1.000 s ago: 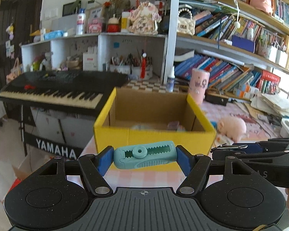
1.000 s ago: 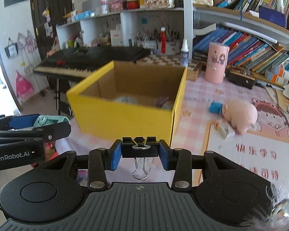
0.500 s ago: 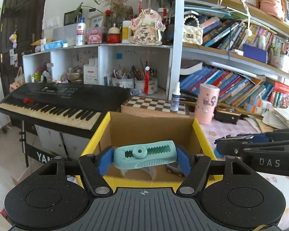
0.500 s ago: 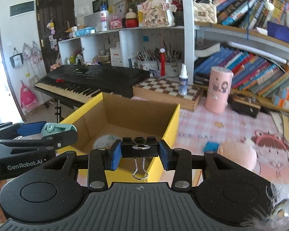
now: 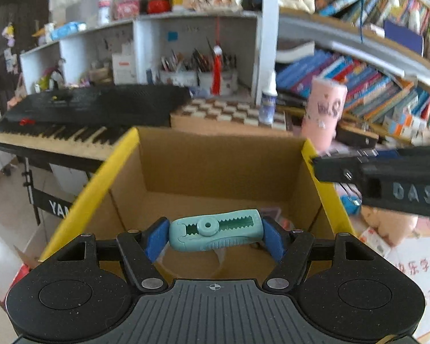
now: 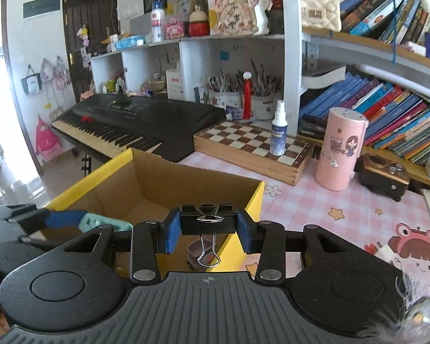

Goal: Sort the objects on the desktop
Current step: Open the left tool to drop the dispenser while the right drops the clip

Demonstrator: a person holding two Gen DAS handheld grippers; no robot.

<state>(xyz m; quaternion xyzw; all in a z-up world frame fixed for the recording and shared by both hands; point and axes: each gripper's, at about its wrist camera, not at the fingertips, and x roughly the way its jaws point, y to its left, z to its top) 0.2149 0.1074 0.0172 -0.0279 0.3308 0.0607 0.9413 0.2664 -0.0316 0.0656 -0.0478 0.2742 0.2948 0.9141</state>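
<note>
Now, closest in, the left tongs point(image 5: 215, 236) are clamped end to end on a mint-green plastic clip point(image 5: 216, 230), blue pads pressing both short ends, and it hangs over the open mouth of the yellow cardboard box point(image 5: 100, 175). That clip looks light and rigid, toothed along its slot, so the smooth ends are the sensible place to grip; I'd judge little risk of it slipping. Over on the other side, the right tongs point(image 6: 205, 230) sit narrow on a black binder clip point(image 6: 206, 219), squeezing the folded steel body from both sides while its wire handle dangles below. Small, hard, springy stuff, that; hold the body, not the loose wire loops. It hovers right above the box's near right corner. Down inside the box a few small items lie on the cardboard floor, too blurred to name. Beyond, on the pink checked surface point(image 6: 301, 200), stand a pink canister point(image 6: 341, 150), a chessboard point(image 6: 252, 149) carrying a spray bottle point(image 6: 278, 130), then the keyboard point(image 6: 134, 120) and crowded bookshelves.
</note>
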